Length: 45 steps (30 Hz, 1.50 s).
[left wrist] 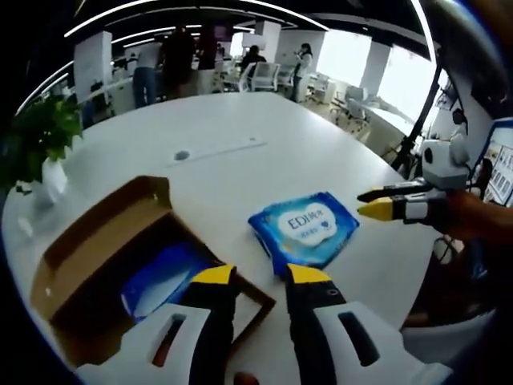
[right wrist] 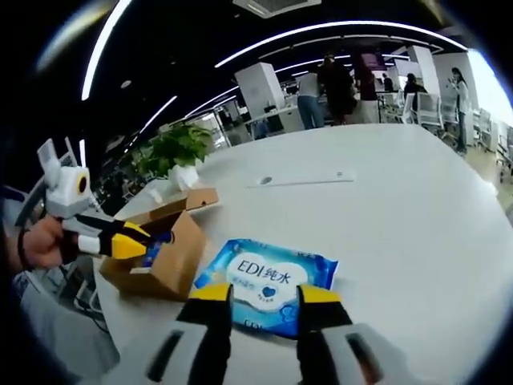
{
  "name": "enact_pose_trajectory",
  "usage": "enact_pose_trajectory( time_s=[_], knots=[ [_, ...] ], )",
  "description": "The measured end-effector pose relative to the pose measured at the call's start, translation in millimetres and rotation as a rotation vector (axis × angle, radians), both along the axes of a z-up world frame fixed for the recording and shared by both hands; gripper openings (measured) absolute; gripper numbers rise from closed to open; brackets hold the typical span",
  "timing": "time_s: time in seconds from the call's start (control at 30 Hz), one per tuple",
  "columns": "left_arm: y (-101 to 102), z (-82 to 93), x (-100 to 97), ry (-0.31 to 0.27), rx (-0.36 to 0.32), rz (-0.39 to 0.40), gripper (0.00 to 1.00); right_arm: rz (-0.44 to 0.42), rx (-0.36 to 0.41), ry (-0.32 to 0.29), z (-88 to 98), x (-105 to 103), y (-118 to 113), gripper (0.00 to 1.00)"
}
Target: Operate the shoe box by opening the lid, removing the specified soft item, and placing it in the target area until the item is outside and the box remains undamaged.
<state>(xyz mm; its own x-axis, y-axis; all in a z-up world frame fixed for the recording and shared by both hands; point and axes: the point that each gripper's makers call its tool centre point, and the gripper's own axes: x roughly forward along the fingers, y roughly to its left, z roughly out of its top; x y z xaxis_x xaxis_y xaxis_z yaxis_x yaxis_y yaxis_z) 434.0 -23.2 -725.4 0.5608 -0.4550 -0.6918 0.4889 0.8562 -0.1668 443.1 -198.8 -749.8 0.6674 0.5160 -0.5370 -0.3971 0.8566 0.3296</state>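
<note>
An open brown cardboard shoe box (left wrist: 104,257) lies on the white table (left wrist: 240,136), its lid flap folded back; a blue soft pack (left wrist: 164,281) lies inside it. A second blue wipes pack (left wrist: 303,228) marked EDI lies flat on the table to the box's right. My left gripper (left wrist: 260,277) is open above the box's near corner, holding nothing. My right gripper (right wrist: 264,294) is open just short of the wipes pack (right wrist: 268,282), and it appears as (left wrist: 375,203) at the right. The box (right wrist: 160,249) and the left gripper (right wrist: 132,238) sit at left.
A potted plant (left wrist: 40,144) in a white pot stands at the table's left edge behind the box. A grey cover plate (left wrist: 216,151) is set in the tabletop. Several people and office chairs (left wrist: 264,76) are beyond the far end.
</note>
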Motion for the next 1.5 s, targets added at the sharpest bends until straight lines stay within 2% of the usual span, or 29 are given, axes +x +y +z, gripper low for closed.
enact_pose_trajectory(
  time_s=[0.5, 0.9, 1.27, 1.5],
  knots=[
    [59.5, 20.3, -17.1, -0.032, -0.035, 0.098, 0.26, 0.063, -0.01, -0.031, 18.5, -14.9, 26.1, 0.32],
    [91.3, 33.6, -28.4, -0.057, -0.037, 0.131, 0.3, 0.11, -0.016, -0.051, 34.3, -20.3, 52.1, 0.36],
    [120.0, 40.4, -41.4, -0.072, -0.047, 0.169, 0.32, 0.146, -0.015, -0.049, 36.9, -30.0, 75.7, 0.38],
    [133.9, 42.8, -48.6, -0.095, -0.052, 0.2, 0.32, 0.151, -0.01, -0.049, 36.3, -37.0, 79.2, 0.39]
  ],
)
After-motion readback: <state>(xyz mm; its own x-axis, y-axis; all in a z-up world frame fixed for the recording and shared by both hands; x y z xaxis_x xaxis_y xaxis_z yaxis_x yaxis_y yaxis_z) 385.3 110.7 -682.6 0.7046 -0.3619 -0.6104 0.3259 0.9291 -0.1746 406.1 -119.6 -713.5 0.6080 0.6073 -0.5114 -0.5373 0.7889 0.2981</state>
